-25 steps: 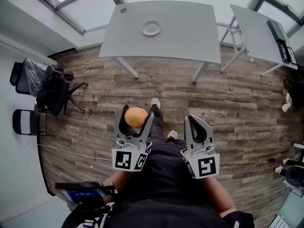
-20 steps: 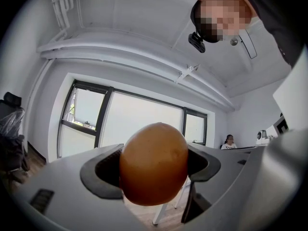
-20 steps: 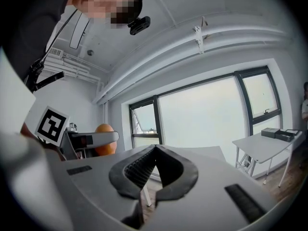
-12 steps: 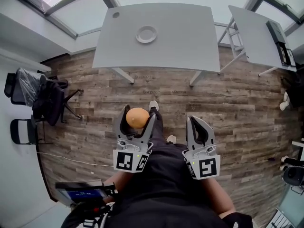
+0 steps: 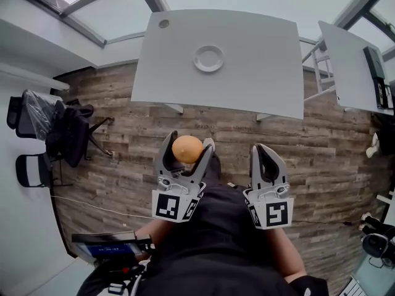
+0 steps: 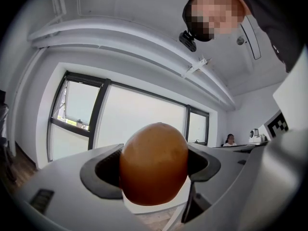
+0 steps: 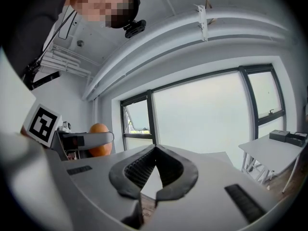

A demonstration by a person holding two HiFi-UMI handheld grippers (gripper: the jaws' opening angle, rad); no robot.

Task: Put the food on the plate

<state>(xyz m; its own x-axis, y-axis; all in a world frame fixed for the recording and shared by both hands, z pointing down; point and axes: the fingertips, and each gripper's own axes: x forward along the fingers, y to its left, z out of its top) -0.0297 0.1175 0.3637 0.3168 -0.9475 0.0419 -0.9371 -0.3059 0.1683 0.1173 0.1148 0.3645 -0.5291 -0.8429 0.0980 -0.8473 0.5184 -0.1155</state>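
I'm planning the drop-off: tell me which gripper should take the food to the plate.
Left. The left gripper clamps the orange food; the plate sits empty on the table ahead. The right gripper is shut, holding nothing.

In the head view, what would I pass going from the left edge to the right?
Black office chairs → left gripper holding the orange food → right gripper, shut and empty → second white table.
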